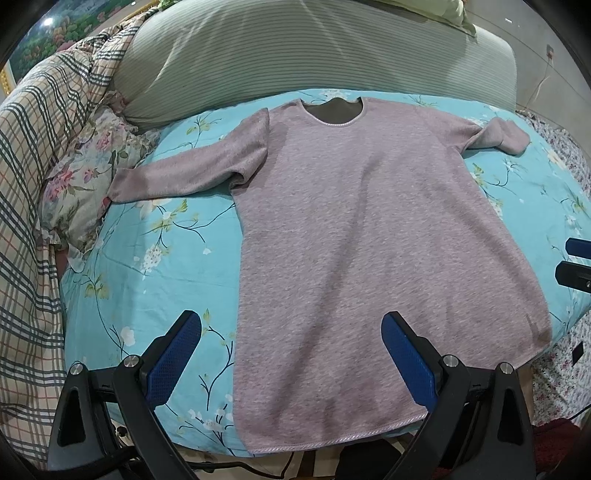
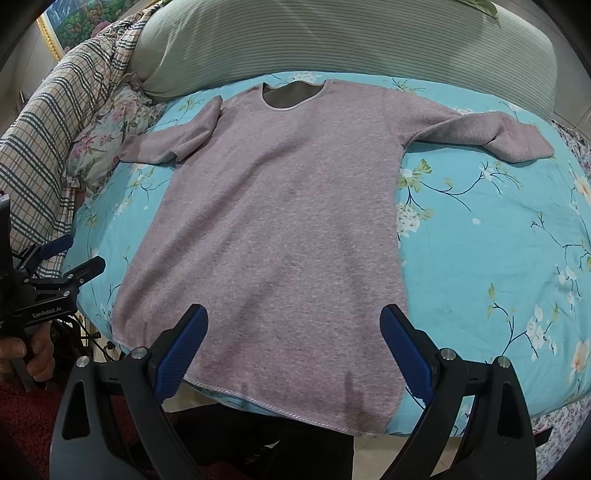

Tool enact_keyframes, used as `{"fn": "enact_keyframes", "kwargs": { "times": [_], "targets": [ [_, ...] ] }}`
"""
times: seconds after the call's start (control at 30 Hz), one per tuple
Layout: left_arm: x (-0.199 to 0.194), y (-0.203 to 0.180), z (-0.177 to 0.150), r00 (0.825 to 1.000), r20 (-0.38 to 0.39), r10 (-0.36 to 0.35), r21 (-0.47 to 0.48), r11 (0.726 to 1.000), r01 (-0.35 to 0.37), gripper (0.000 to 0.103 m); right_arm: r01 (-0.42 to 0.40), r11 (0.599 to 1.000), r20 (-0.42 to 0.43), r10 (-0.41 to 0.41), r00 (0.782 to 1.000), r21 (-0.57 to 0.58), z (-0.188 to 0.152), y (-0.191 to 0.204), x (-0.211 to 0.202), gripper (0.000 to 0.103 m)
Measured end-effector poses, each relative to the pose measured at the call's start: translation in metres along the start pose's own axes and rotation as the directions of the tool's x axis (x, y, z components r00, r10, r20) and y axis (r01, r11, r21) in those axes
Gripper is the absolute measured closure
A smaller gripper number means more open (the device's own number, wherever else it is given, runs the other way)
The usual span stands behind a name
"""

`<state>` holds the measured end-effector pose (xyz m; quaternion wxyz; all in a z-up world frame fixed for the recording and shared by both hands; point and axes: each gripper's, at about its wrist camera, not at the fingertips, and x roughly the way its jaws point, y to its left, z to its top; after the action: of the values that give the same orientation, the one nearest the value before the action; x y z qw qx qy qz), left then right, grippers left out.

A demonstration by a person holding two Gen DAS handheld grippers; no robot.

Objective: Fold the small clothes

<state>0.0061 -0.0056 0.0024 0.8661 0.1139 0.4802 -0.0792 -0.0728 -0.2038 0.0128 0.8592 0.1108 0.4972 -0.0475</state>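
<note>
A small mauve long-sleeved top (image 1: pixel 362 236) (image 2: pixel 273 221) lies flat and face up on a turquoise floral cushion (image 1: pixel 155 236) (image 2: pixel 491 240), neck away from me, hem at the near edge. Its left sleeve (image 1: pixel 184 170) stretches out; the right sleeve (image 2: pixel 498 140) is bent at the cuff. My left gripper (image 1: pixel 291 332) hovers open above the hem's left corner, nothing between its blue pads. My right gripper (image 2: pixel 295 328) hangs open over the hem's right part, also holding nothing. The left gripper (image 2: pixel 70 254) shows at the right wrist view's left edge, held by a hand (image 2: pixel 26 350).
A striped grey-green pillow (image 1: pixel 295 55) lies behind the cushion. A plaid blanket (image 1: pixel 33 184) and a floral pillow (image 1: pixel 85 177) crowd the left side. Floral bedding (image 1: pixel 561 369) runs along the right. A framed picture (image 2: pixel 70 26) hangs at the far left.
</note>
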Motion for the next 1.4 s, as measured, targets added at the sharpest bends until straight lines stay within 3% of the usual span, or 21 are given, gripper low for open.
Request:
{"fn": "enact_keyframes", "kwargs": {
  "times": [0.43, 0.63, 0.93, 1.4],
  "targets": [
    [0.001, -0.003, -0.001, 0.999, 0.040, 0.035, 0.023, 0.999, -0.036, 0.004, 0.004, 1.000, 0.003, -0.004, 1.000, -0.001, 0.000, 0.000, 0.000, 0.009],
    [0.007, -0.001, 0.002, 0.995, -0.073, 0.064, 0.067, 0.996, -0.059, 0.004, 0.006, 1.000, 0.002, -0.006, 1.000, 0.001, 0.003, -0.001, 0.001, 0.009],
    [0.012, 0.000, 0.004, 0.999, -0.016, 0.038, 0.044, 0.998, -0.037, 0.004, 0.013, 1.000, -0.007, -0.012, 1.000, 0.022, 0.006, -0.008, 0.008, 0.009],
    [0.042, -0.005, 0.017, 0.998, -0.036, 0.056, 0.052, 0.997, -0.054, 0.004, 0.026, 0.984, 0.003, -0.027, 1.000, 0.174, 0.028, -0.068, 0.019, 0.009]
  ]
}}
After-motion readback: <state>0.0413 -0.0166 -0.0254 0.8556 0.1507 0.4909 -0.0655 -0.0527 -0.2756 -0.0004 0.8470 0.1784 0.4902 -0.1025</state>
